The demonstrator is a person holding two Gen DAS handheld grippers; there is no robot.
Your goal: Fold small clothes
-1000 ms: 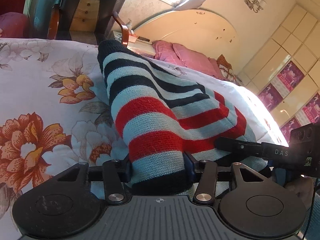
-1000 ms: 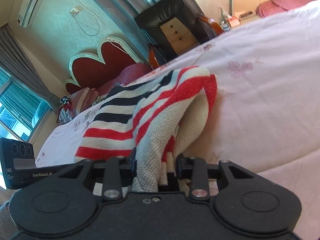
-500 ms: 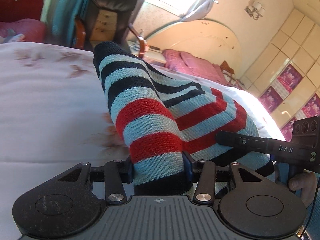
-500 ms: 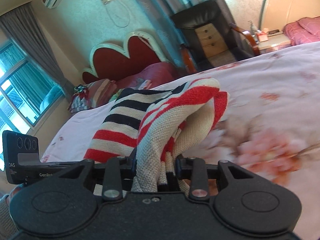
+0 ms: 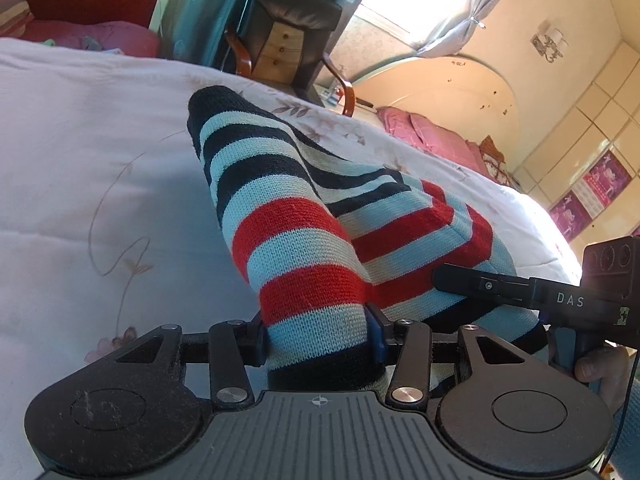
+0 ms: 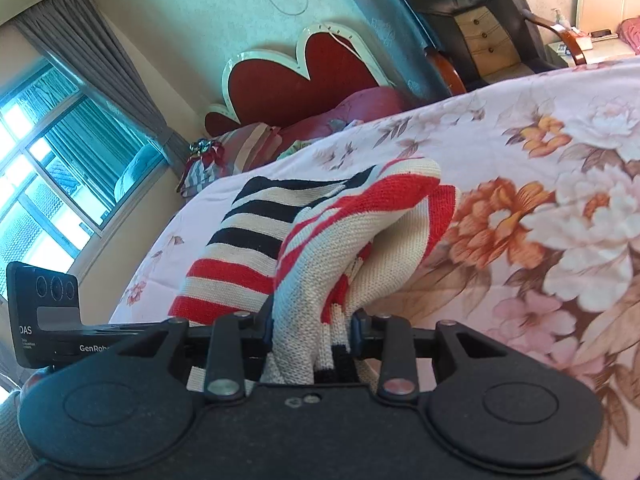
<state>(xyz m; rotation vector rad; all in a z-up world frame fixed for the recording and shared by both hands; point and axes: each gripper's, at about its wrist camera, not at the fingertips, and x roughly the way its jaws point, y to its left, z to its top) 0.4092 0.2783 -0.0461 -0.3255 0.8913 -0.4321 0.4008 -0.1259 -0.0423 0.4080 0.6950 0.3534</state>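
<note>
Over the bed, the striped knit hangs bunched between both grippers, one end pinched in each, with the middle draped in a loose hump that seems to brush the floral quilt. The left gripper is clamped on a thick rolled wad of it, and the right gripper is pinching a messier clump with several layers stuffed between the fingers. Honestly that right grip is what worries me: with that many layers caught, some could slip out unevenly when it lets go, and the fold would land crooked. The slack middle could also drag on the quilt and bunch up, since knit tends to cling to fabric. And the two grippers are close together (the right one shows in the left view), so they might bump.
</note>
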